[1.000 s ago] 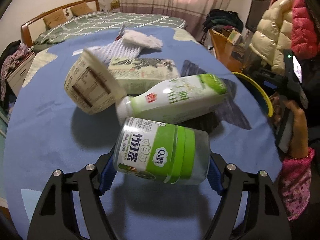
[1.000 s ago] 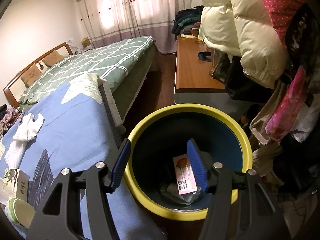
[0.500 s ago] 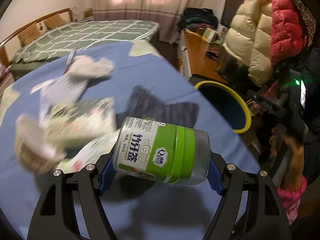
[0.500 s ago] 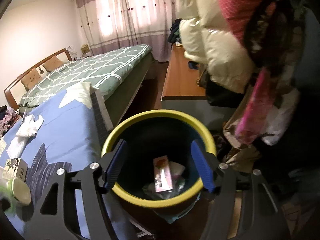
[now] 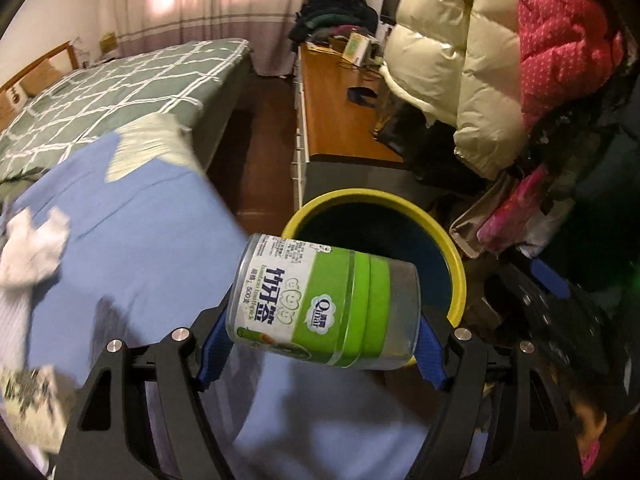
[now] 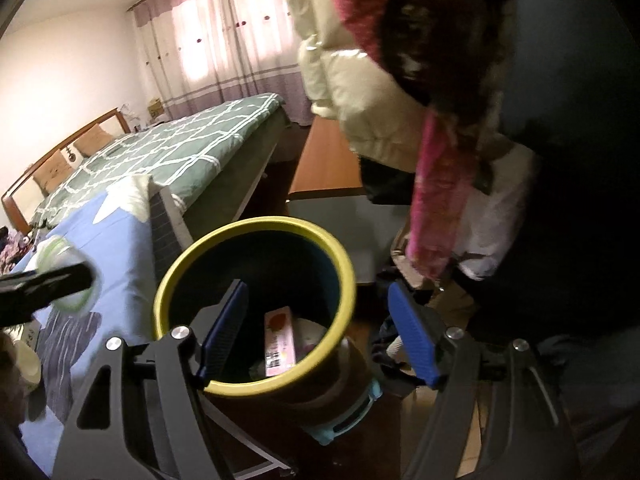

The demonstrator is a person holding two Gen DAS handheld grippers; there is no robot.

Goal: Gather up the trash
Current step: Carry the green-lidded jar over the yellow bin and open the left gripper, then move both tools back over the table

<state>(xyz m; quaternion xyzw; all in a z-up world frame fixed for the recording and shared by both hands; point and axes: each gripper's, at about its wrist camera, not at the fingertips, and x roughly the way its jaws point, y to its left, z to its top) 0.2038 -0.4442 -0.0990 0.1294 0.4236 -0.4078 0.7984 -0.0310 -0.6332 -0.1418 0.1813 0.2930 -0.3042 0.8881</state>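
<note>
Covering the left of both views, a blue cloth (image 5: 132, 240) is spread over the surface. A yellow-rimmed bin (image 6: 340, 260) is seen just beyond its right edge, with a pink-labelled packet (image 6: 279, 340) lying inside. A green-and-white canister (image 5: 324, 306) is held on its side, clenched between the pads of the left gripper (image 5: 320, 344), at the near rim of the bin. The right gripper (image 6: 320, 328) is held released and unloaded, straddling the bin's right rim.
</note>
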